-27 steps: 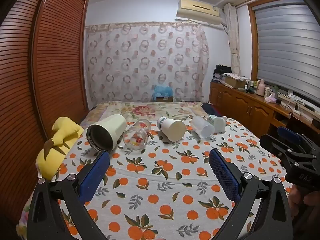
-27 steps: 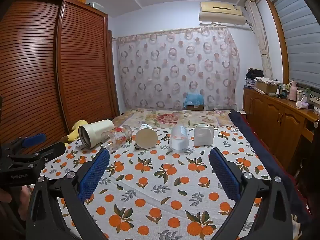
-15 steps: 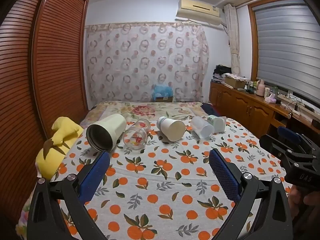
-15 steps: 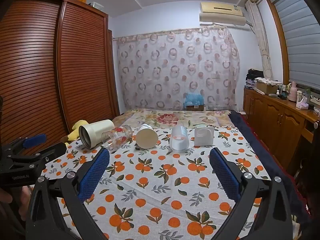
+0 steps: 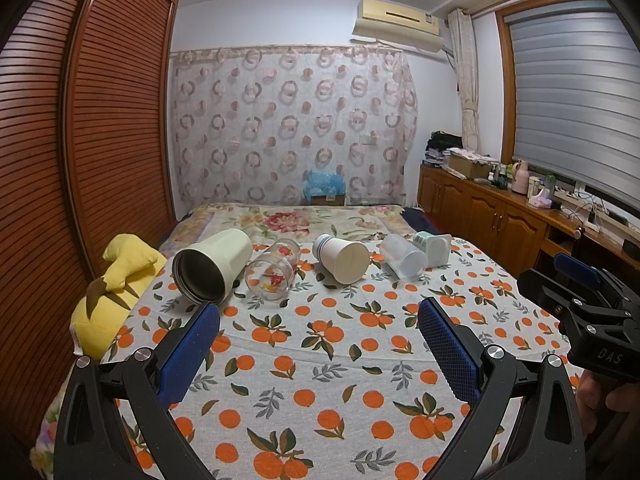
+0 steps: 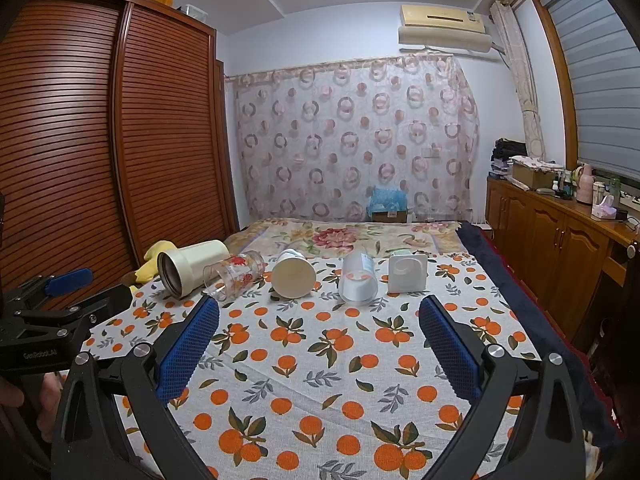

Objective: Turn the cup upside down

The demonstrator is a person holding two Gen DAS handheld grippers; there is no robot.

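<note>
Several cups lie on their sides in a row across the orange-print cloth (image 5: pixel 320 360): a large cream tumbler (image 5: pixel 212 264) (image 6: pixel 190 266), a clear glass with red flowers (image 5: pixel 274 274) (image 6: pixel 234 274), a white paper cup (image 5: pixel 344 258) (image 6: pixel 294 274), a frosted plastic cup (image 5: pixel 402 256) (image 6: pixel 358 278) and a white square-based cup (image 5: pixel 434 245) (image 6: pixel 407 272). My left gripper (image 5: pixel 318 340) is open and empty, short of the row. My right gripper (image 6: pixel 318 340) is open and empty, also short of the row.
A yellow plush toy (image 5: pixel 116 292) lies at the cloth's left edge. A wooden wardrobe (image 5: pixel 80 160) runs along the left. A wooden cabinet (image 5: pixel 500 216) with clutter stands on the right. A patterned curtain (image 5: pixel 292 128) hangs behind the bed.
</note>
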